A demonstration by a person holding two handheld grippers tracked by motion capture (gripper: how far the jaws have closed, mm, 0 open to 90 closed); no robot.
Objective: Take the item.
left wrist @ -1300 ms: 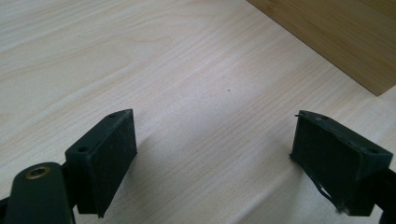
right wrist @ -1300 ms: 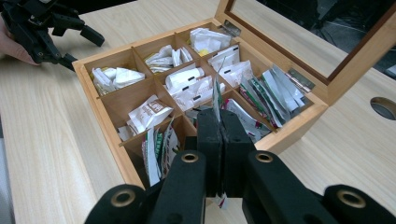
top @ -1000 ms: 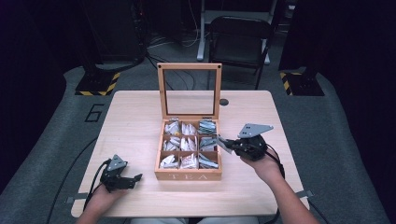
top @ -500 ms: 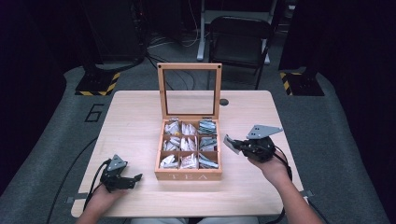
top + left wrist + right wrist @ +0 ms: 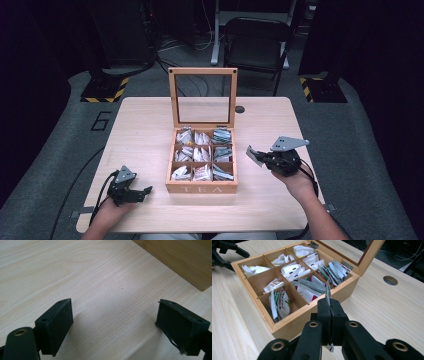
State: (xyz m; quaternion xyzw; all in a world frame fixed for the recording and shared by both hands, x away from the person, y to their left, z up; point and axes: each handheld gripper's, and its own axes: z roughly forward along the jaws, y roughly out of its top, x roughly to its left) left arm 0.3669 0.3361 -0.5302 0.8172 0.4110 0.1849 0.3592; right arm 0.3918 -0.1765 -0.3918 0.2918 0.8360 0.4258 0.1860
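A wooden tea box (image 5: pixel 202 188) marked TEA stands mid-table with its glass lid (image 5: pixel 202 97) propped upright. Its compartments hold several tea bags (image 5: pixel 289 270). My right gripper (image 5: pixel 256 156) hovers just right of the box, shut on a grey tea bag (image 5: pixel 328 293) that stands edge-on between the jaws, its tip (image 5: pixel 252 154) sticking out toward the box. My left gripper (image 5: pixel 142 192) rests low on the table at the front left, open, with bare wood between its pads (image 5: pixel 57 320). The box's wall (image 5: pixel 180 262) lies ahead of it to the right.
The light wooden table (image 5: pixel 140 130) has a round cable hole (image 5: pixel 240 109) behind the box. A folding chair (image 5: pixel 257 47) stands beyond the far edge. Black cables trail off the front corners. The left gripper (image 5: pixel 222 250) appears beyond the box in the right gripper view.
My right gripper has drawn back from over the box's right compartments to the right, carrying the tea bag out. The left gripper has stayed put.
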